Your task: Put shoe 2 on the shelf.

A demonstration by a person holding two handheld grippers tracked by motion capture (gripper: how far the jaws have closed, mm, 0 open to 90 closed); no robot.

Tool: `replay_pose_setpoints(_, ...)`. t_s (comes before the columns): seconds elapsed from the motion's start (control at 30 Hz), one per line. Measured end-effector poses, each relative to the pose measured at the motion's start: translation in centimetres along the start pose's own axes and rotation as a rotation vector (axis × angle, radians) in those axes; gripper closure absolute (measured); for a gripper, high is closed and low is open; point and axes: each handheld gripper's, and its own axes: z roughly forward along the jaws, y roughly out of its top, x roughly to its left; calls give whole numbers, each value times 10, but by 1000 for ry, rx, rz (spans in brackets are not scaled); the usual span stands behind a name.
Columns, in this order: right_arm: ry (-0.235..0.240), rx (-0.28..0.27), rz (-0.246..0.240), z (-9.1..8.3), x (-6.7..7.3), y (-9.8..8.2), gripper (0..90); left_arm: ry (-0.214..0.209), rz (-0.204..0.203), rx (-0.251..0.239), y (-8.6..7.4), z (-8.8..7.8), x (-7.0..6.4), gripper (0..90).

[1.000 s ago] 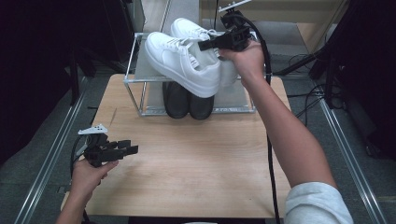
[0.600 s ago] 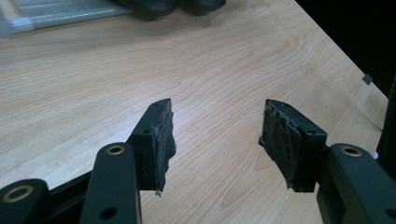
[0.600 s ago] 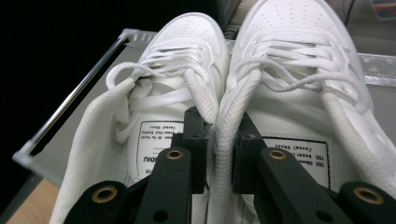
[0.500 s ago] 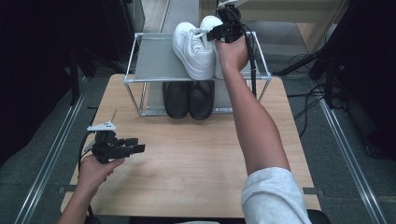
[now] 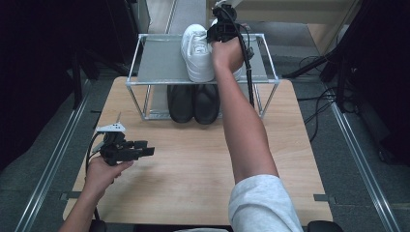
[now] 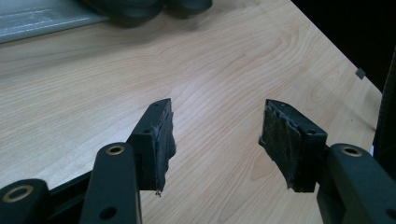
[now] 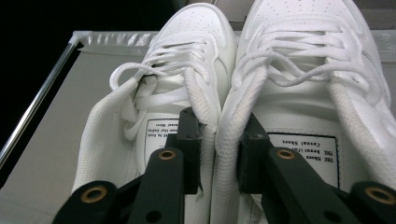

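A pair of white lace-up sneakers [image 5: 196, 53] stands side by side on the top shelf of a metal rack [image 5: 159, 60], toes toward the near side. In the right gripper view, my right gripper [image 7: 218, 149] has one jaw inside the left sneaker [image 7: 187, 60] and one inside the right sneaker [image 7: 308, 60]. Their two inner collars lie between the jaws, which have just been opening and look slack on them. My left gripper [image 5: 147, 151] hovers open over the table's left side, nothing between its jaws [image 6: 215, 140].
A pair of black shoes [image 5: 193, 101] sits under the shelf on the wooden table [image 5: 193, 164]. The shelf's left half is bare grey surface. Floor rails run along both sides of the table, and cables lie at the right.
The right hand carried the white sneakers from above the rack's front down onto the top shelf. The left gripper stayed about where it was.
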Motion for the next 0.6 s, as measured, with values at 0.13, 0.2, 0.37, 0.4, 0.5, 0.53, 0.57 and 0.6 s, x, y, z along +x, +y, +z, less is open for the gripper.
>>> replay_pose_setpoints(0.13,37,8,12,0,-8,-1,612,3,1,2,0,0,0,441)
replay_pose_setpoints(0.2,57,-1,8,0,-10,-4,601,5,4,3,0,1,0,440)
replay_pose_setpoints(0.37,53,-1,-27,-1,-9,-8,539,8,7,13,-1,2,-1,437)
replay_pose_setpoints(0.4,62,1,-23,-2,-10,-8,530,7,4,12,-1,3,-1,437)
replay_pose_setpoints(0.5,71,-1,-34,-5,-11,-9,514,7,11,17,-2,3,-2,435)
replay_pose_setpoints(0.53,71,-7,-41,-7,-11,-10,513,5,8,16,-2,3,-2,434)
replay_pose_setpoints(0.57,75,-8,-44,-10,-11,-10,504,7,9,17,-2,3,-3,433)
replay_pose_setpoints(0.6,83,-9,-46,-12,-12,-10,497,9,12,17,-2,3,-3,433)
